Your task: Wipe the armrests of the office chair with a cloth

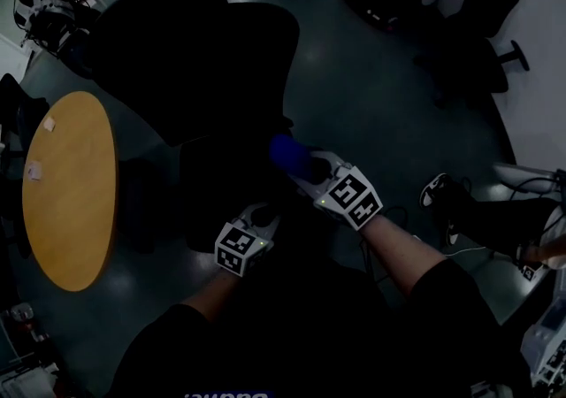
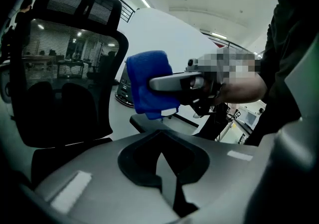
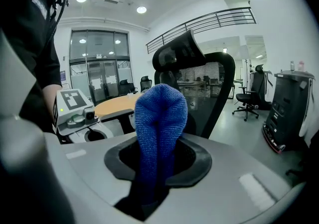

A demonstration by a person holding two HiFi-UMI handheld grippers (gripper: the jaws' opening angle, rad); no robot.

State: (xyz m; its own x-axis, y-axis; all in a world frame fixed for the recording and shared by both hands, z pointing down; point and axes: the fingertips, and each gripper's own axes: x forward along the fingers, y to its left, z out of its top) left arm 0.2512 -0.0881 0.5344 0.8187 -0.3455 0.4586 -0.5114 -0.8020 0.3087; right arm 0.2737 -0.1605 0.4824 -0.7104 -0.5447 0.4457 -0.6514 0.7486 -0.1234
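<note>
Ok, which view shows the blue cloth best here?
The right gripper view: the blue cloth fills the centre, clamped between the jaws, weave sharp. The left gripper view shows it side-on, farther off; the head view gives only a dim blue blob.

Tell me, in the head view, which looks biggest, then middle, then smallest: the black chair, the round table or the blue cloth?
1. Black chair: its edges are dim, but it is clearly the largest.
2. Round table.
3. Blue cloth: smallest by far.
</note>
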